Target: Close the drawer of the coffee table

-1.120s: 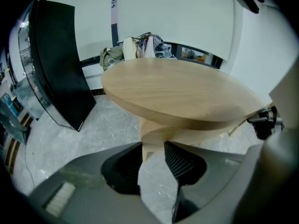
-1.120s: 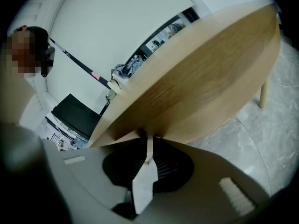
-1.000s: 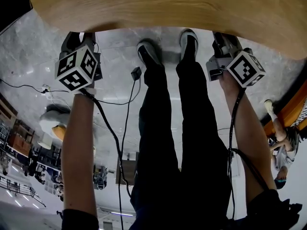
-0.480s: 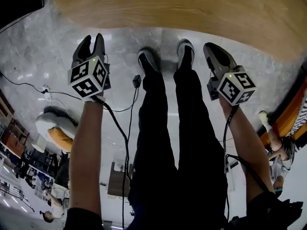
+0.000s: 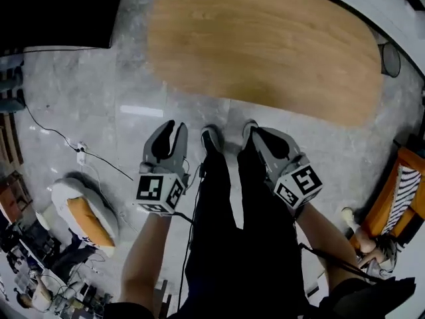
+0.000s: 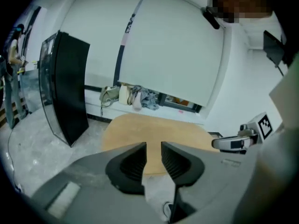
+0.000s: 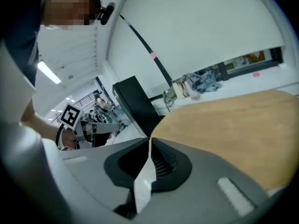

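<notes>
Head view is showing me the person standing upright, holding both tools at thigh height, well clear of everything. Nearest, the left gripper (image 5: 176,125) is pointing forward and down beside the black trousers (image 5: 226,244). Its jaws are closing on nothing, with a gap showing between them. The right gripper (image 5: 259,133) is sitting on the other side of the legs, its jaws closing to a mere slit, likewise empty. Just beyond the shoes (image 5: 211,138), the oval light-wood coffee table (image 5: 265,52) is standing on the grey marble floor (image 5: 86,92). Its drawer is lying hidden under the top, so I am judging that neither tool is working it.
</notes>
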Demonstrator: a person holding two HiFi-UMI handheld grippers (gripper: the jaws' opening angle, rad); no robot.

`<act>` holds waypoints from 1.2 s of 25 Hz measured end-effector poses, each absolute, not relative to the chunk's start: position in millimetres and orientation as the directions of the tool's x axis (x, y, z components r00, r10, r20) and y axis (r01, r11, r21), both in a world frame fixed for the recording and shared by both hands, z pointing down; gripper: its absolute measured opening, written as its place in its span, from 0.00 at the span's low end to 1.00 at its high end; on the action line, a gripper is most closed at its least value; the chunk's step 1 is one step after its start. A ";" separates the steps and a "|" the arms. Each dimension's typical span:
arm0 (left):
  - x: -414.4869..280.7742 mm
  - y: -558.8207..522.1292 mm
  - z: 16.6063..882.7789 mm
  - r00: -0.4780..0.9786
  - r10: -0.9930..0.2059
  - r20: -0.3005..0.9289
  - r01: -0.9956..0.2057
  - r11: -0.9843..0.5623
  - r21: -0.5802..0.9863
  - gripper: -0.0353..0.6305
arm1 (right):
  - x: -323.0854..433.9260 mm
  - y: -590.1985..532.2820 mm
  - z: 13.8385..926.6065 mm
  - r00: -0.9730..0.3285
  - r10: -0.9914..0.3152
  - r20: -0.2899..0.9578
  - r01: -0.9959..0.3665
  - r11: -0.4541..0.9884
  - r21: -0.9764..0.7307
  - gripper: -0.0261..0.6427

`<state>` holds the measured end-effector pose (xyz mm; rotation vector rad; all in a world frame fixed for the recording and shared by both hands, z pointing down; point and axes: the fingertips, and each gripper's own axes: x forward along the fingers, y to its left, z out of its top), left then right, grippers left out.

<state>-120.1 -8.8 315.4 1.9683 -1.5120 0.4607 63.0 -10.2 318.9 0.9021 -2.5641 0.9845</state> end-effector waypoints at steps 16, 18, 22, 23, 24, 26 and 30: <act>-121.8 -7.3 -3.6 0.284 -0.924 0.254 -0.953 -0.242 0.184 0.22 | 22.1 -58.3 7.9 -0.779 -0.584 0.227 -0.623 0.762 -0.179 0.04; -124.9 -13.1 -31.0 0.274 -0.939 0.206 -0.955 -0.241 0.170 0.22 | 19.1 -61.8 -23.9 -0.779 -0.599 0.183 -0.624 0.768 -0.145 0.04; -128.5 -18.7 -81.3 0.264 -0.959 0.101 -0.959 -0.249 0.137 0.20 | 12.5 -60.5 -70.2 -0.766 -0.632 0.115 -0.642 0.763 -0.083 0.04; -128.2 -19.7 -92.1 0.266 -0.961 0.079 -0.959 -0.255 0.127 0.19 | 12.3 -60.2 -78.8 -0.761 -0.641 0.102 -0.649 0.757 -0.076 0.04; -127.2 -20.9 -102.0 0.270 -0.961 0.062 -0.959 -0.262 0.113 0.18 | 12.8 -60.0 -87.0 -0.754 -0.651 0.090 -0.656 0.751 -0.072 0.04; -123.5 -23.2 -120.3 0.289 -0.957 0.037 -0.955 -0.286 0.074 0.17 | 14.2 -59.6 -103.0 -0.739 -0.670 0.063 -0.673 0.737 -0.065 0.04; -113.4 -22.2 -149.7 0.360 -0.933 -0.021 -0.933 -0.360 -0.004 0.06 | 11.8 -57.3 -129.9 -0.719 -0.695 0.010 -0.695 0.718 -0.031 0.04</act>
